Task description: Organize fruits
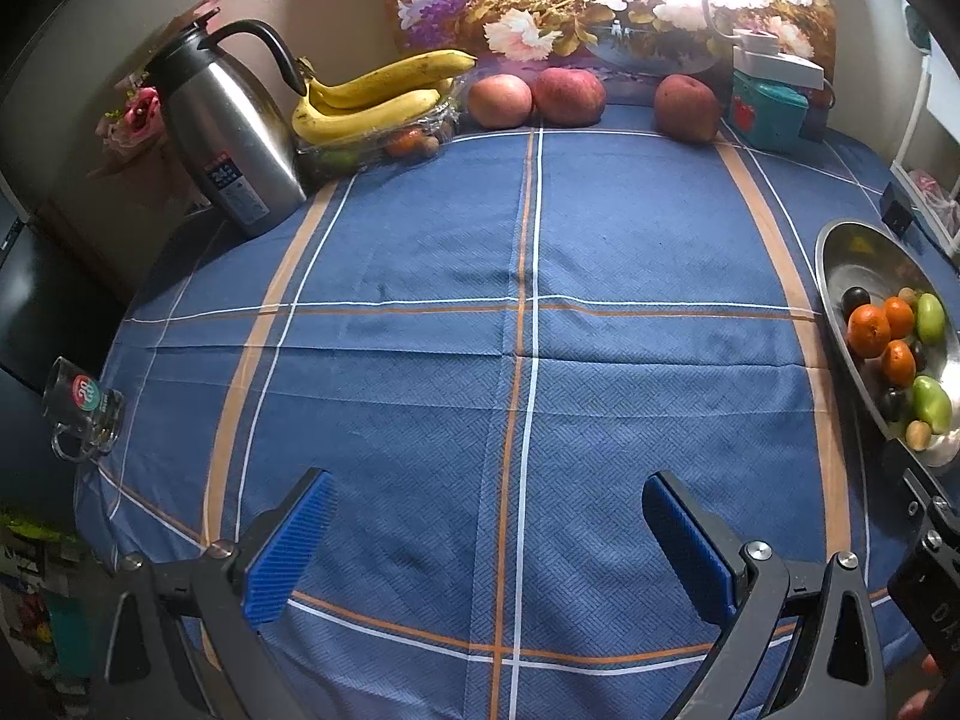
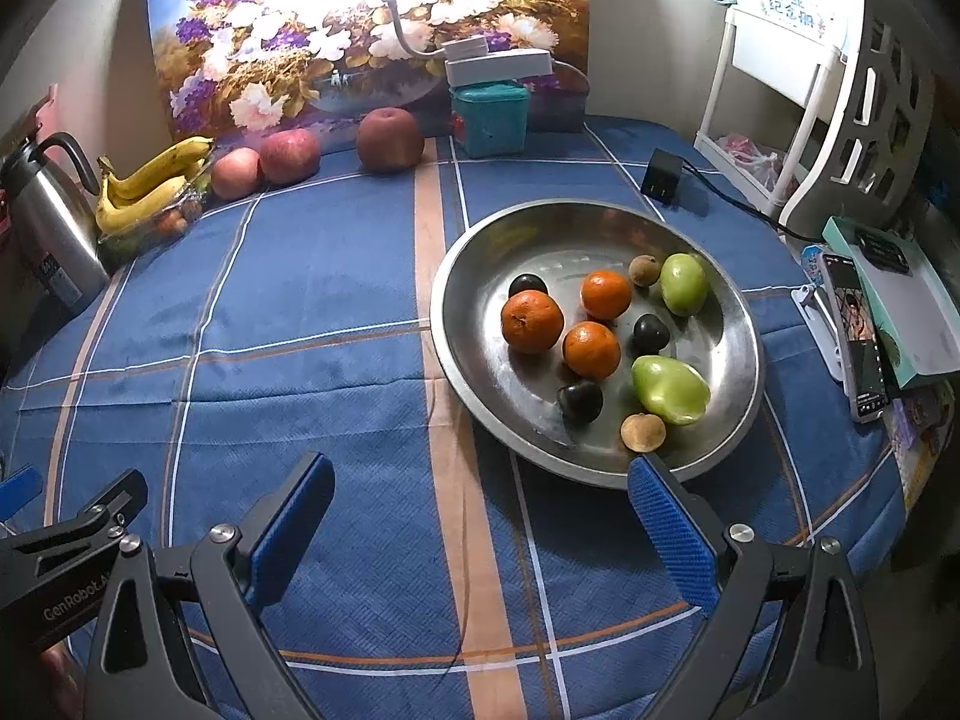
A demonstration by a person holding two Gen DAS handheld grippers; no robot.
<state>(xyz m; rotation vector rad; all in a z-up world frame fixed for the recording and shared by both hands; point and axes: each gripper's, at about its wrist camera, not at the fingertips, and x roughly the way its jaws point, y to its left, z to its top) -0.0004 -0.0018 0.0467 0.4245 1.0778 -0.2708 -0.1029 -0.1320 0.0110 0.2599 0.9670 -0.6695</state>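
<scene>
Blue checked tablecloth [image 2: 336,312]; small fruits sit mixed in metal bowl [image 2: 474,252]. Left gripper [image 1: 489,531] and right gripper [image 2: 480,516] both gape empty; sorting stage unclear.

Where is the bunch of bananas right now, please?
The bunch of bananas lies at the table's far left in both views, between the steel thermos jug and the nearest apple.

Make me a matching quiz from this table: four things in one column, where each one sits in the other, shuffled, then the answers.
Things:
1. oranges
2. bananas
3. glass mug
4. phone

Places:
A. on the clear tray beside the steel jug
B. right of the metal bowl
C. inside the metal bowl
D. left edge of the tablecloth

Pairs: 1-C, 2-A, 3-D, 4-B
</scene>
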